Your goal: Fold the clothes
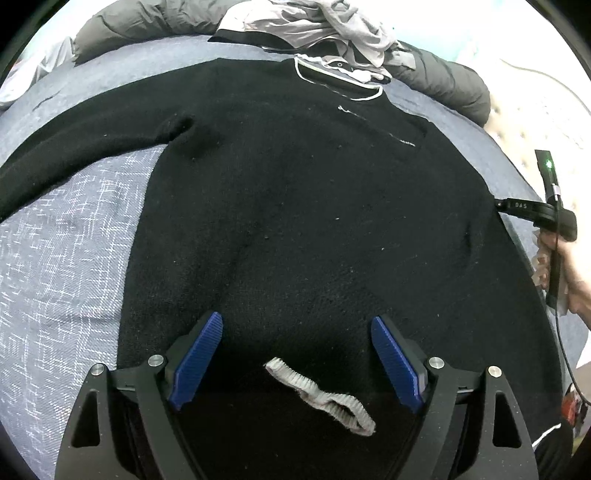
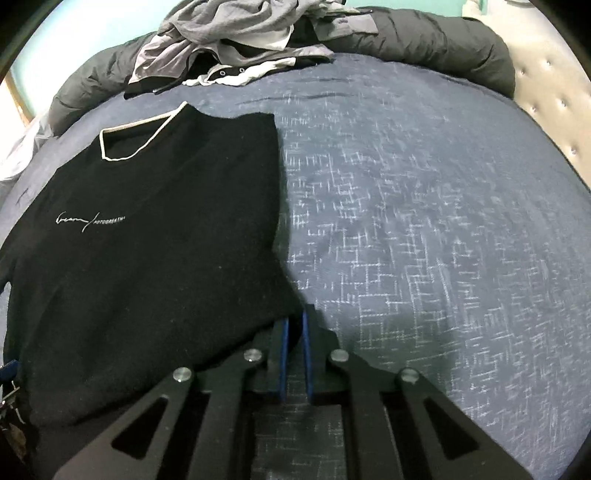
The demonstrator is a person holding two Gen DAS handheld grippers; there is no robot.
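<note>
A black sweater [image 1: 295, 206] with a white-trimmed neckline [image 1: 340, 79] lies flat on the bed, its left sleeve [image 1: 74, 147] stretched out to the left. My left gripper [image 1: 296, 319] hovers open over the sweater's lower part. A grey ribbed cuff [image 1: 321, 398] lies on the black knit between its blue pads [image 1: 195, 362], touching neither. In the right wrist view the sweater [image 2: 147, 258] fills the left side, its right side folded in to a straight edge. My right gripper [image 2: 293, 332] is shut on that edge near the hem. From the left wrist view it shows at the sweater's right border [image 1: 502, 204], held by a hand [image 1: 576, 273].
The blue-grey patterned bedspread [image 2: 406, 221] lies bare to the right of the sweater. A pile of grey and white clothes [image 2: 229, 33] sits at the far side on a dark rolled duvet [image 2: 424, 40]. A tufted headboard [image 2: 546, 92] borders the bed's right. A cable [image 1: 565, 350] hangs from the right gripper.
</note>
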